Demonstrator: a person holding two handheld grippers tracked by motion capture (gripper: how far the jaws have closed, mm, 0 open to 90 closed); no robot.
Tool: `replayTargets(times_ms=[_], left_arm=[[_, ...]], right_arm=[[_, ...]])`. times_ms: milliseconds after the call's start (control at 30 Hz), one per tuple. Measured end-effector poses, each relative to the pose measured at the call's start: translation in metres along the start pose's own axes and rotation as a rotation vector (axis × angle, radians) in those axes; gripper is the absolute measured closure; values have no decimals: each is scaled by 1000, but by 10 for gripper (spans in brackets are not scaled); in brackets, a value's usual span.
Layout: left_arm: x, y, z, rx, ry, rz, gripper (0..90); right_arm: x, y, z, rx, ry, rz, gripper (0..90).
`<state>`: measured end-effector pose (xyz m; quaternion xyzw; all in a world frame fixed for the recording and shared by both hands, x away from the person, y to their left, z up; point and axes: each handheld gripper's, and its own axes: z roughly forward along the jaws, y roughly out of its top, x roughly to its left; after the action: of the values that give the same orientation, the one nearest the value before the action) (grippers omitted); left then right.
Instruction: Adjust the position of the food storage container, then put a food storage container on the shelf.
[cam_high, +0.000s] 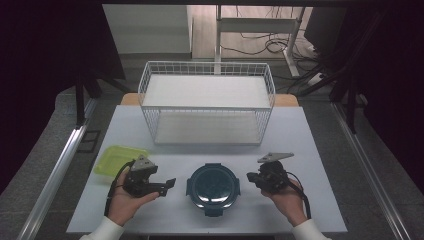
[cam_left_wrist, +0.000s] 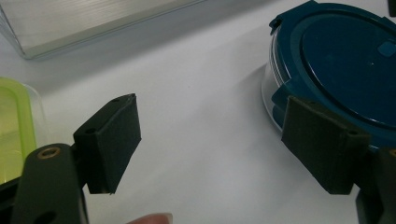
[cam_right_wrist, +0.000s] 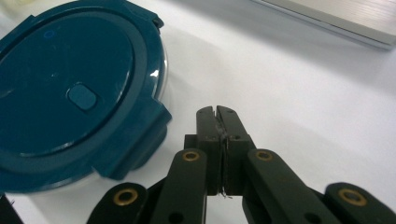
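Note:
A round clear container with a dark teal clip-on lid sits near the table's front edge, between my two hands. My left gripper rests in an upturned hand to the container's left, its jaws open wide and empty, one pad close beside the lid's rim. On the container's right, my right gripper is shut with nothing between its pads, its tips pointing toward the lid from a short gap away.
A white wire basket with two shelf levels stands at the back of the table. A lime-green lidded box lies at the left, just behind my left hand. Bare white tabletop lies in front of the basket.

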<state>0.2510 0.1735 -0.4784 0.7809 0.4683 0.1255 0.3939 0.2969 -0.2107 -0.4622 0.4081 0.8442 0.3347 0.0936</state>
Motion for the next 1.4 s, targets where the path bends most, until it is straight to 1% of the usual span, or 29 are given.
replayTargets(times_ms=[67,100,133,167,200,233,267,300,333,400,500,633,667,767,900,1000,1067,1167,1233,1333,1400], left_arm=[[0,0,0,1,0,-2,194],[0,0,0,2,0,-2,194],[1,-1,0,5,-1,-2,194],[1,-1,0,5,-1,-3,193],[1,-1,0,6,-1,-4,193],[1,-1,0,6,-2,-4,193],[1,-1,1,7,-2,-5,193],[1,-1,1,8,-3,-5,192],[1,-1,1,9,-4,-4,192],[0,-1,2,14,-9,0,191],[-1,-1,2,16,-14,2,188],[-1,-1,3,18,-17,2,187],[-1,-1,3,18,-17,2,186],[-1,-2,3,22,-17,1,187],[-2,-4,2,22,-16,-1,185],[-3,-5,0,15,-20,-12,181],[-3,-5,-1,14,-27,-14,173],[-3,-5,-1,16,-52,-41,151],[-3,-4,0,20,-76,-63,141],[-5,-3,2,24,-106,-90,133],[-6,-3,5,27,-112,-104,123]], right_arm=[[-3,-4,-4,-23,7,3,854],[-5,-6,-6,-32,24,7,826],[-7,-7,-8,-38,45,13,772],[-9,-8,-10,-58,58,15,656],[-10,-8,-12,-76,70,35,488],[-10,-8,-12,-76,70,35,488],[-11,-8,-13,-90,77,48,436],[-11,-8,-14,-104,92,60,388],[-12,-7,-15,-111,122,73,350],[-12,-7,-14,-120,150,82,311],[-13,-8,-11,-107,176,94,269],[-13,-9,-9,-103,184,99,248],[-13,-9,-9,-101,175,96,244],[-13,-9,-8,-99,170,95,244],[-13,-8,-8,-93,172,99,241],[-14,-7,-7,-90,179,112,227],[-14,-5,-6,-85,195,120,221],[-12,-4,-4,-75,216,124,211],[-11,-5,-2,-71,228,128,204],[-10,-5,0,-69,238,135,197],[-9,-5,1,-69,254,149,191]])
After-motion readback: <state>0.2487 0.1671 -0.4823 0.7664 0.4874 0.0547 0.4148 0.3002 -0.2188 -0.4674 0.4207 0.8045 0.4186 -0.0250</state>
